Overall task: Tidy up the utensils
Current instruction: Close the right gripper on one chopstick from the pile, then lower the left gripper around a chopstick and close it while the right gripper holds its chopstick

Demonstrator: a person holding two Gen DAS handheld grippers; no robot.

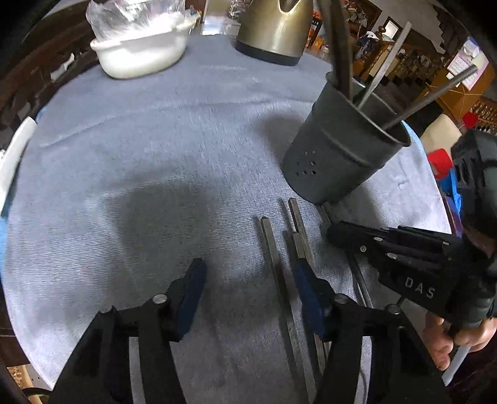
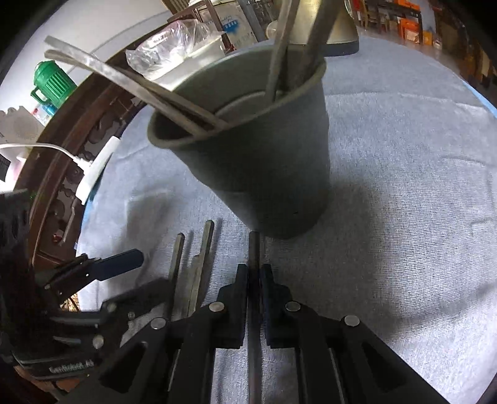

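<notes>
Right wrist cam: we've got right gripper (image 2: 254, 275) clamped on thin metal utensil (image 2: 254, 248) nr holder (image 2: 257, 155). Stiff, slick imo, grab mid-handle. Left gripper (image 1: 248, 289) apart.

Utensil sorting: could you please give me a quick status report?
Right gripper shut on one utensil handle. Left gripper open over loose utensils, nothing between pads. Holder cup upright, partly filled. Path clear.

You have one dark utensil holder (image 1: 338, 149) with at least four handles (image 1: 382, 71) standing in it, about four metal utensils (image 1: 275, 248) flat on the cloth, one white bowl (image 1: 139, 52), one kettle (image 1: 273, 28)
</notes>
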